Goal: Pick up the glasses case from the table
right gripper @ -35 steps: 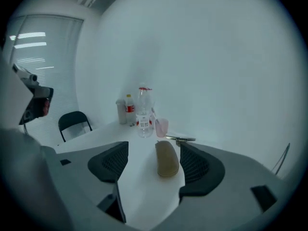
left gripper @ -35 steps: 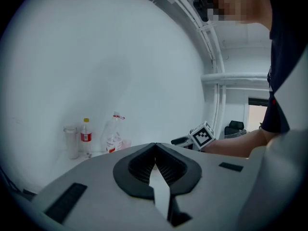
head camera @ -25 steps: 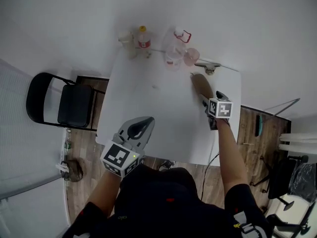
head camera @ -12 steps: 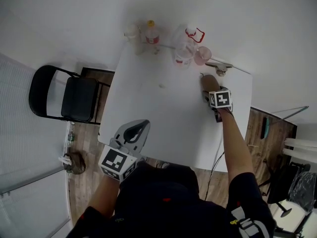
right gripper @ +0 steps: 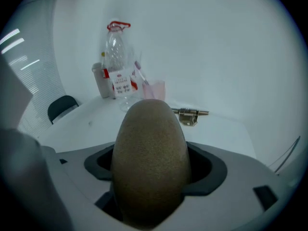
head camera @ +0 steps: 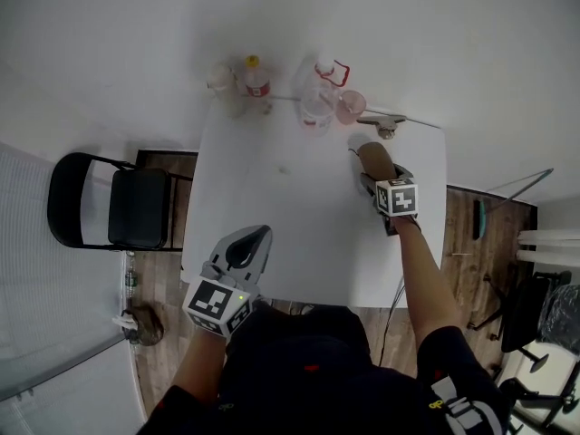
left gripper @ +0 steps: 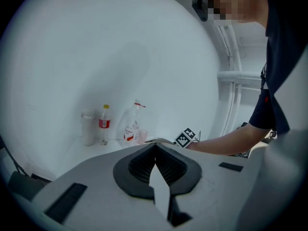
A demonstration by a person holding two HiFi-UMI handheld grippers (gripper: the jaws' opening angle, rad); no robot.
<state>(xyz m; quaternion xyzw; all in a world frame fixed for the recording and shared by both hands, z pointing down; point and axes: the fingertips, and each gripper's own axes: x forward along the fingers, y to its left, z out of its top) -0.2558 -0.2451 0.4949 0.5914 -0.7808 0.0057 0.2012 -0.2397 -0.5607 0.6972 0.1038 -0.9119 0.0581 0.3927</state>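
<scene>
My right tool (head camera: pixel 371 180) clamps the brown glasses case (right gripper: pixel 149 153) near the pink cup (right gripper: pixel 155 90) holding a toothbrush (right gripper: pixel 140 74), the case's rear end hidden, while my left tool (left gripper: pixel 155 151), well back from that cup, is pinched together, empty.

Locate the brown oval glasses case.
Head view: the brown glasses case is clamped in the right gripper at the white table's right side, near the metal latch.

table (head camera: pixel 299 208) in the middle: along its far edge, left to right, jar (head camera: pixel 220 77), small bottle (head camera: pixel 256 79), big bottle (head camera: pixel 319 100), cup (head camera: pixel 351 106). latch (head camera: pixel 381 123) at its far right corner. glasses case (head camera: pixel 372 158) at its right side, in the right gripper (head camera: pixel 374 178). chair (head camera: pixel 127 208) off its left side.
</scene>
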